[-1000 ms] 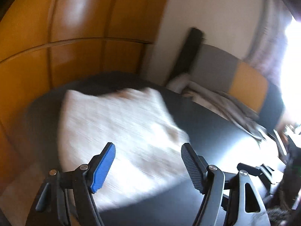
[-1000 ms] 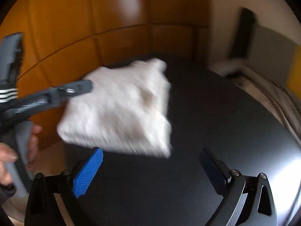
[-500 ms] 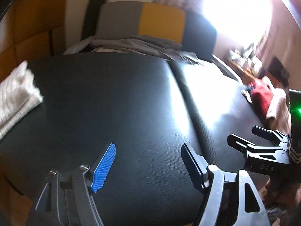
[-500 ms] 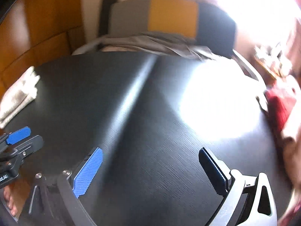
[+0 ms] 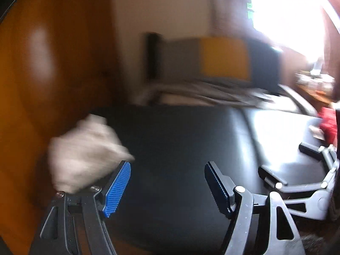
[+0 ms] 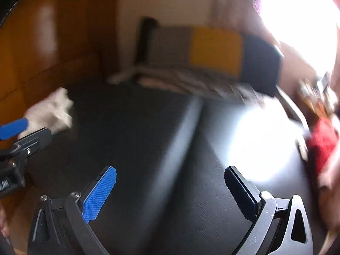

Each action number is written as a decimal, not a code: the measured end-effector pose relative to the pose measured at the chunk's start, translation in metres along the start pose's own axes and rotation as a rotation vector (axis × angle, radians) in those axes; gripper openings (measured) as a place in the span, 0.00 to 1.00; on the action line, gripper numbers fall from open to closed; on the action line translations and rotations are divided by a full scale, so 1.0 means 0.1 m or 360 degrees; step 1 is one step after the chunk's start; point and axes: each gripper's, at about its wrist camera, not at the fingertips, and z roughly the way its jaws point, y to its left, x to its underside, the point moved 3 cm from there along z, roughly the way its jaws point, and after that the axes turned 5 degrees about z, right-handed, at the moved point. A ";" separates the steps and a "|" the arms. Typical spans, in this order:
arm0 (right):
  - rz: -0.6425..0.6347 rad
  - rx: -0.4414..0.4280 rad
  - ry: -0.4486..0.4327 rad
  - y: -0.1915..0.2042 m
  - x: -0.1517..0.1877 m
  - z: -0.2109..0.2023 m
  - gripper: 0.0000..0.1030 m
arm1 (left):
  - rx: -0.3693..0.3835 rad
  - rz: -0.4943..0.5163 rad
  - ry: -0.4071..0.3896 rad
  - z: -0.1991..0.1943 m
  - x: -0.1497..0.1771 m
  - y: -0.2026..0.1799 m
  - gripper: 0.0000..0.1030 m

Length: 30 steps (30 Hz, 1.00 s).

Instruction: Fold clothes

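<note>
A folded white knit garment (image 5: 85, 150) lies at the left edge of the black table (image 5: 180, 144); it also shows, blurred, in the right wrist view (image 6: 51, 112). My left gripper (image 5: 167, 182) is open and empty, just right of the garment, and it appears in the right wrist view (image 6: 19, 133) at the left. My right gripper (image 6: 170, 191) hangs open over the table's middle with nothing between its fingers; the left wrist view catches it at the far right (image 5: 297, 170). A red garment (image 6: 323, 142) sits at the table's right edge.
An orange wooden wall (image 5: 42, 63) borders the table on the left. Behind the table stands a grey, yellow and dark chair back (image 6: 212, 51) with grey cloth (image 6: 191, 82) draped under it. Bright window glare fills the upper right. Both views are motion-blurred.
Both cameras have swung back to the left, so the white garment is nearer the left gripper again and the red garment sits further right. Both grippers stay open.
</note>
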 end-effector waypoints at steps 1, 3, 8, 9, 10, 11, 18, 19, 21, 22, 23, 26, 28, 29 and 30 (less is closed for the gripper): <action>-0.0039 -0.0116 -0.0023 0.26 -0.16 0.03 1.00 | -0.0146 0.0017 -0.0012 -0.03 -0.02 0.21 0.70; -0.0098 -0.0347 -0.0041 0.77 -0.43 0.09 1.00 | -0.0384 0.0065 0.0005 -0.04 -0.02 0.56 0.63; -0.0227 -0.0727 0.0149 1.97 -0.74 0.31 1.00 | -0.0362 -0.0236 0.0121 -0.03 0.16 1.59 0.63; -0.0229 -0.0744 0.0166 2.12 -0.76 0.35 1.00 | -0.0310 -0.0338 0.0134 -0.02 0.20 1.74 0.63; -0.0272 -0.0671 0.0158 2.28 -0.78 0.38 1.00 | -0.0309 -0.0430 0.0148 0.00 0.25 1.87 0.63; -0.0311 -0.0631 0.0135 2.39 -0.79 0.39 1.00 | -0.0307 -0.0522 0.0162 0.02 0.30 2.01 0.62; -0.0580 -0.0582 0.0071 2.98 -0.83 0.41 1.00 | -0.0452 -0.0759 0.0320 0.19 0.63 2.53 0.58; -0.0577 -0.0601 0.0082 3.03 -0.81 0.44 1.00 | -0.0456 -0.0766 0.0337 0.20 0.66 2.55 0.58; -0.0566 -0.0637 0.0095 3.09 -0.75 0.46 1.00 | -0.0453 -0.0767 0.0360 0.23 0.69 2.55 0.58; -0.0581 -0.0636 0.0094 3.11 -0.72 0.47 1.00 | -0.0445 -0.0772 0.0362 0.25 0.69 2.54 0.58; -0.0595 -0.0635 0.0094 3.14 -0.68 0.47 1.00 | -0.0440 -0.0780 0.0362 0.26 0.70 2.55 0.58; -0.0621 -0.0640 0.0123 3.18 -0.59 0.49 1.00 | -0.0443 -0.0779 0.0351 0.30 0.69 2.54 0.57; -0.0612 -0.0665 0.0148 3.18 -0.57 0.50 1.00 | -0.0444 -0.0765 0.0339 0.34 0.64 2.51 0.57; -0.0610 -0.0662 0.0144 3.16 -0.57 0.49 1.00 | -0.0439 -0.0764 0.0336 0.34 0.62 2.50 0.57; -0.0608 -0.0658 0.0140 3.14 -0.57 0.48 1.00 | -0.0434 -0.0762 0.0334 0.35 0.61 2.49 0.57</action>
